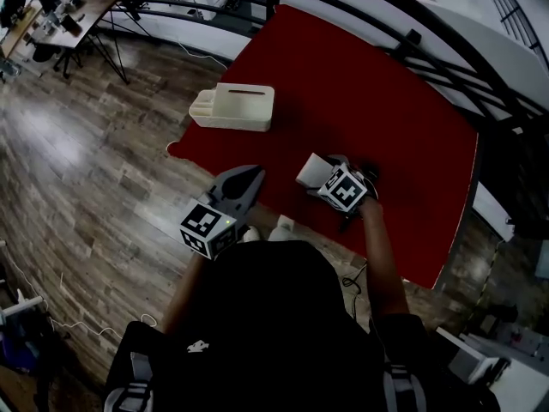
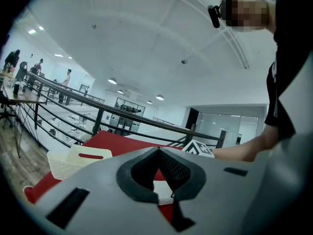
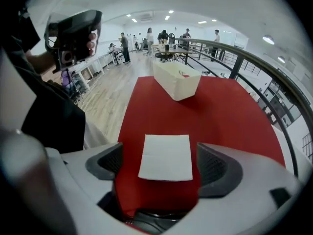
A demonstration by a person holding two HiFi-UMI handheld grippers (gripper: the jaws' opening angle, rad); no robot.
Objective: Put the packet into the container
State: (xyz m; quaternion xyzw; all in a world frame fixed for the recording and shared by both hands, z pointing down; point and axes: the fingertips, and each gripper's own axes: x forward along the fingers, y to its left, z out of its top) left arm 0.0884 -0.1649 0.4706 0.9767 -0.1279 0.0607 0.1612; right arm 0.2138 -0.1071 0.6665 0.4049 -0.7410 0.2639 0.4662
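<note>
Wood-plank floor (image 1: 77,196), black railing (image 1: 390,31); red tablecloth (image 1: 386,118) bearing white packet (image 1: 310,171), cream container (image 1: 233,107).

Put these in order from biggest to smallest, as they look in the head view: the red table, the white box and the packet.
1. Table: by far the biggest.
2. Box: much smaller than the table.
3. Packet: the smallest, clearly littler than the box.

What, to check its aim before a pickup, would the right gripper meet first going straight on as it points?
Most likely the white packet, lying flat on the red table between the right gripper's open jaws; how far off is unclear.
</note>
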